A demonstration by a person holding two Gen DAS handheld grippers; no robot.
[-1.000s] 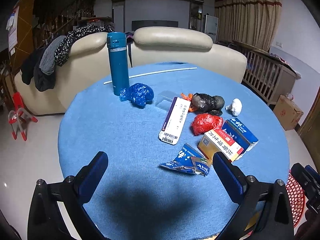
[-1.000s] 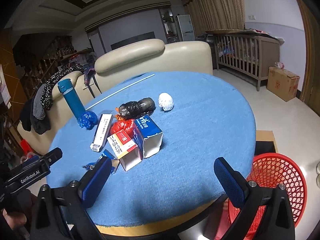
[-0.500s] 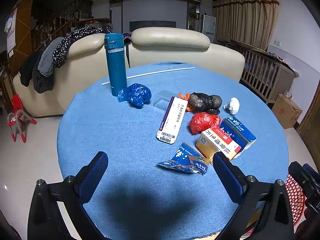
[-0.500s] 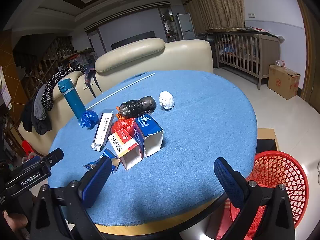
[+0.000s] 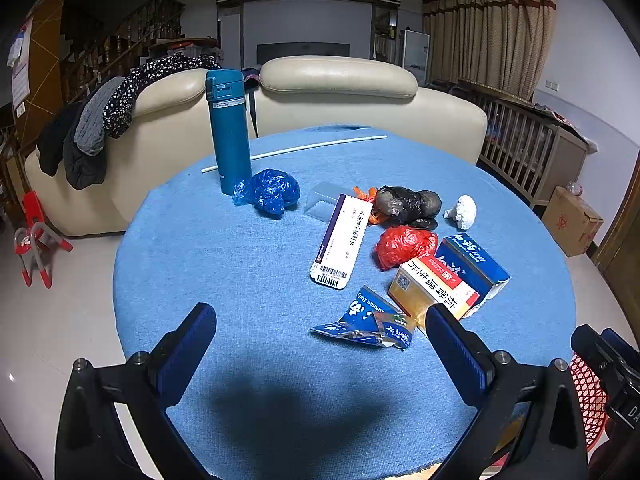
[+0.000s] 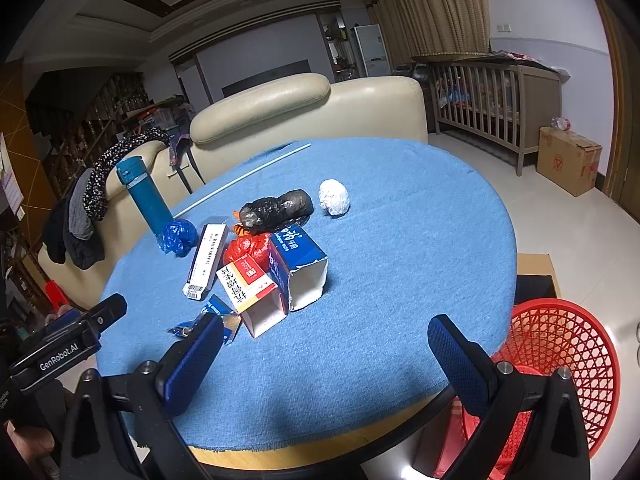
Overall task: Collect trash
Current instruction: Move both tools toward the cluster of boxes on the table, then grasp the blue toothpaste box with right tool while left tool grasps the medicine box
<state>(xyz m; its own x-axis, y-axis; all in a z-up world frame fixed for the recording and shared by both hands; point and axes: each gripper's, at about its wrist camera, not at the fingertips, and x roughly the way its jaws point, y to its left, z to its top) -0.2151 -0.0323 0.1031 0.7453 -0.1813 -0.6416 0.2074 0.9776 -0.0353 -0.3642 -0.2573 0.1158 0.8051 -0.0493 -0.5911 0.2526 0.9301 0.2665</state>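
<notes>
Two grippers are held wide apart and empty over the near edge of the blue worktop (image 5: 248, 280): left gripper (image 5: 320, 344), right gripper (image 6: 324, 344). Across the worktop, left to right, are seen a teal flask (image 5: 229, 132), a blue bag (image 5: 272, 192), a long white box (image 5: 339, 242), a torn blue wrapper (image 5: 368, 326), a red bag (image 5: 404, 244), two open cartons (image 5: 448, 280) and a white paper ball (image 5: 464, 211). Beside the worktop, a red basket (image 6: 560, 356) is seen on the floor.

Blue tablecloth (image 5: 240, 264), teal flask (image 5: 229, 128), red mesh basket (image 6: 560, 344), crumpled blue (image 5: 272, 194), black (image 5: 404, 204) and red bags (image 5: 404, 242).
</notes>
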